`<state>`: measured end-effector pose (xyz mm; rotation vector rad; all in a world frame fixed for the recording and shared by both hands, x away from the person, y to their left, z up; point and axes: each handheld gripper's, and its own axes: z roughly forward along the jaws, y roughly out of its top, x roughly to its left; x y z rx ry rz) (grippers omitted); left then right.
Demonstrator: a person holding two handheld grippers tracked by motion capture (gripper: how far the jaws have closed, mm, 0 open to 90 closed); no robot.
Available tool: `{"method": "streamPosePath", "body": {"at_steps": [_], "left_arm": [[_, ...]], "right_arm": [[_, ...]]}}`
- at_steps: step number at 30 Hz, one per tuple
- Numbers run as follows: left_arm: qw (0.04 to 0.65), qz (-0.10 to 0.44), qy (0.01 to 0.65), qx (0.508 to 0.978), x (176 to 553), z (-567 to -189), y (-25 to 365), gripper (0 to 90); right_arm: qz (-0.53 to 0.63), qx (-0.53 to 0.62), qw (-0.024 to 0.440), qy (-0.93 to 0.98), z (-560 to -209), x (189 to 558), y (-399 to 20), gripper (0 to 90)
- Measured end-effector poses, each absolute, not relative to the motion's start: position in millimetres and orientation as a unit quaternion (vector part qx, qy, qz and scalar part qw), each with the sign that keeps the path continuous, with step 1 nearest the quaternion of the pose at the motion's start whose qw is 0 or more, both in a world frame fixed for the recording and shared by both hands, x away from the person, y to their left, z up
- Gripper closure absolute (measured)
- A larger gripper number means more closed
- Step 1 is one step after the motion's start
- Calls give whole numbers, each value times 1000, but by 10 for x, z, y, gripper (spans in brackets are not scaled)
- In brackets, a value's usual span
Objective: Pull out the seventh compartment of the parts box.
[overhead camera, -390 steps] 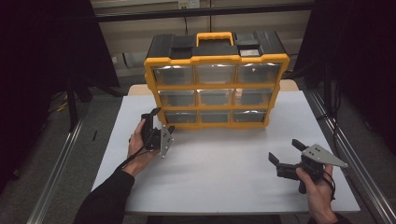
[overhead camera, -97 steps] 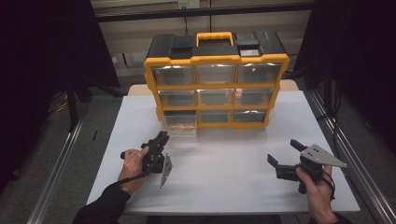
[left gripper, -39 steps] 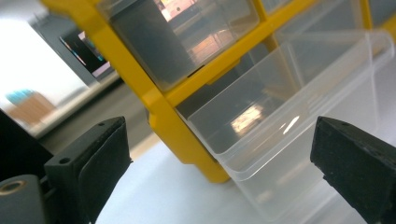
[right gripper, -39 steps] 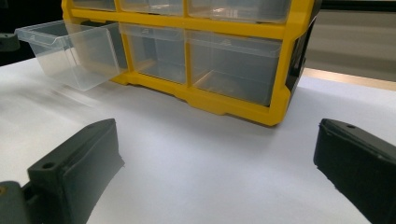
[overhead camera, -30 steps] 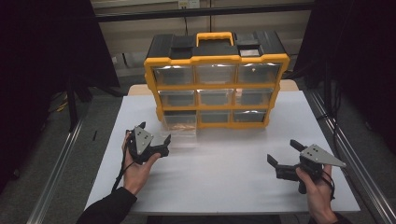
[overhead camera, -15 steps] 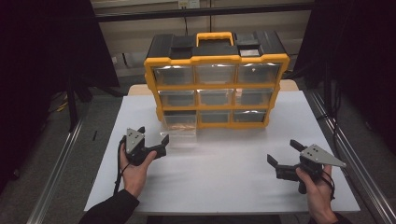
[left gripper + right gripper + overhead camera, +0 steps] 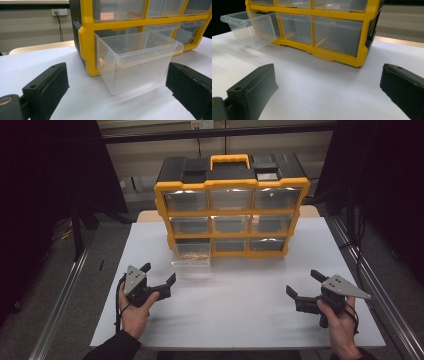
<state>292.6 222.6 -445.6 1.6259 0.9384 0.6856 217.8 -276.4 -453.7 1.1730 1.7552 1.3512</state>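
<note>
A yellow and black drawer cabinet (image 7: 232,205) with clear drawers stands at the back of the white table (image 7: 240,315). Its bottom-left clear drawer (image 7: 191,255) (image 7: 136,62) (image 7: 249,27) is pulled out toward me. My left gripper (image 7: 159,276) (image 7: 117,92) is open, a short way in front of that drawer, with nothing between its jaws. My right gripper (image 7: 304,282) (image 7: 329,92) is open over the table's front right, facing the cabinet's bottom-right drawer (image 7: 335,37), and holds nothing.
A black handle (image 7: 229,161) and lid compartments top the cabinet. Metal rails (image 7: 367,280) run along both sides of the table. A wall socket with cables (image 7: 59,11) shows behind the cabinet in the left gripper view.
The bottom-left drawer was pulled out between 13 and 3 seconds ago. In the last second my left gripper has drifted slightly toward me and lower. The right gripper has stayed still.
</note>
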Motion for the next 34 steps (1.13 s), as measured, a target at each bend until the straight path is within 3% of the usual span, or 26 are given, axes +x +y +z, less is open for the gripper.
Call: {"method": "streamPosePath", "body": {"at_steps": [34], "left_arm": [[533, 295, 389, 691, 2636, -4417, 2530, 46]], "right_arm": [[513, 446, 313, 663, -4544, 2181, -2779, 1]]}}
